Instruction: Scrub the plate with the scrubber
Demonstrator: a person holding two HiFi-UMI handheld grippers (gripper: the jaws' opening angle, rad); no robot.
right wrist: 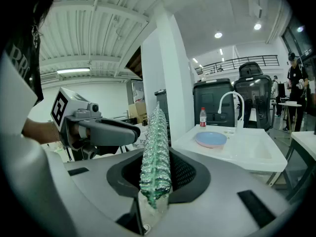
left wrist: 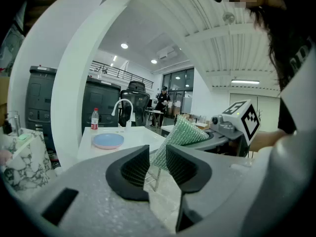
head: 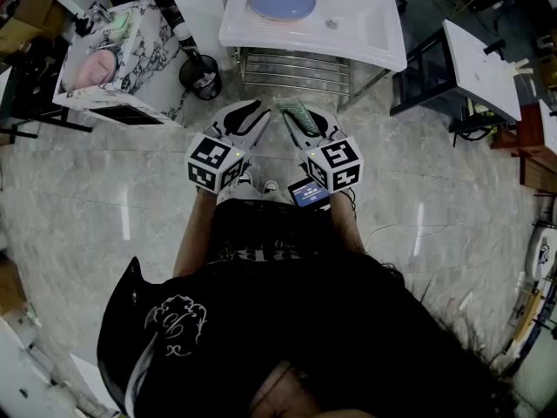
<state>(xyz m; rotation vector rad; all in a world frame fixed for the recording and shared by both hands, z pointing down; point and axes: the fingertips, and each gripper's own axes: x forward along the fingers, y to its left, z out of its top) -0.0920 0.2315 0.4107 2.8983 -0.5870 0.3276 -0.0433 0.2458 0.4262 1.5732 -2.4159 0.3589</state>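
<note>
A light blue plate [head: 283, 0] lies on the white sink counter [head: 370, 33] ahead of me, also seen in the left gripper view as the plate [left wrist: 108, 140] and in the right gripper view as the plate [right wrist: 211, 139]. My right gripper [head: 303, 118] is shut on a green mesh scrubber [right wrist: 156, 152], which stands upright between its jaws. The scrubber [left wrist: 183, 132] shows beyond my left gripper [left wrist: 157, 164], whose jaws stand apart with nothing between them. Both grippers [head: 252, 118] are held side by side at waist height, well short of the sink.
A metal rack [head: 296, 70] sits under the sink. A marble-patterned cabinet [head: 113, 55] and a black bin [head: 202, 75] stand at the left. A white table [head: 483, 64] is at the right. A water bottle [left wrist: 94, 118] and a faucet [left wrist: 123, 108] stand on the counter.
</note>
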